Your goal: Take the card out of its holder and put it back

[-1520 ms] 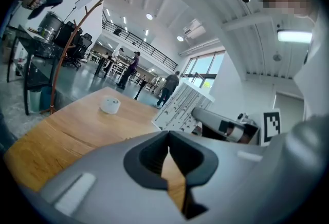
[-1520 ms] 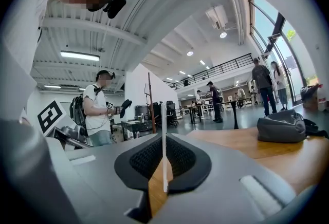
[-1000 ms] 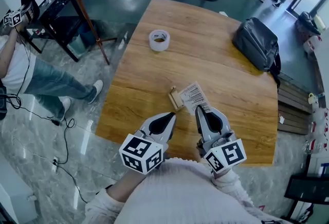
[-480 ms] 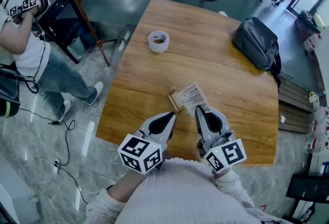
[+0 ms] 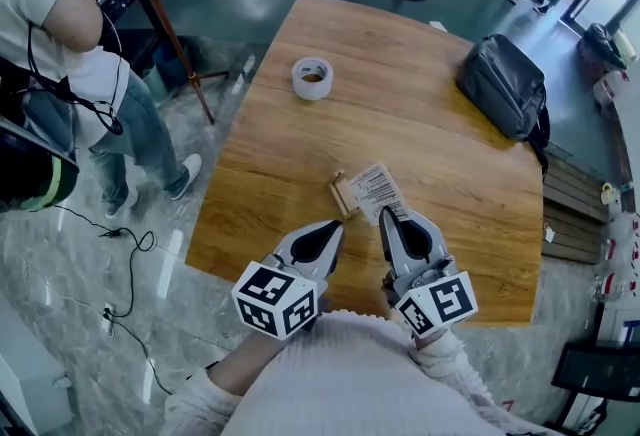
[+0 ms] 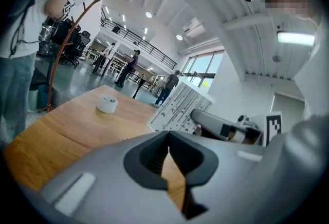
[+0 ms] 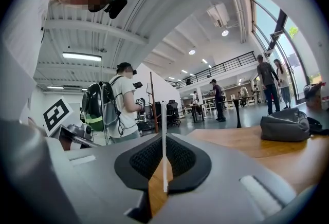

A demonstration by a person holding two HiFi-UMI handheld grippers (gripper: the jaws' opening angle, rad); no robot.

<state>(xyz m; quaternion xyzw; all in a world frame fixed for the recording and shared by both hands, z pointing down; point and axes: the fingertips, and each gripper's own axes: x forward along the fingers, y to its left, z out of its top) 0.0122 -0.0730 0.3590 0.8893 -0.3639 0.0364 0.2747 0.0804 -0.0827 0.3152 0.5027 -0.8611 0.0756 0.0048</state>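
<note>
We have the card (image 5: 377,189) out of its wooden holder (image 5: 343,194), which sits on the table (image 5: 300,144) just left of the card; we judge the return step is in hand; next the card's lower edge must line up with the holder's slot and slide in. Our right gripper (image 5: 386,214) has its fingers (image 7: 182,159) almost together, pinching the card's near edge; our left gripper (image 5: 335,225) is closed on nothing, near the holder.

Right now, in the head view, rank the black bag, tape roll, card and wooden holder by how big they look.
1. black bag, clearly largest.
2. card and tape roll: too alike to rank, and the tape roll lies farther from the camera.
3. wooden holder, smallest.
</note>
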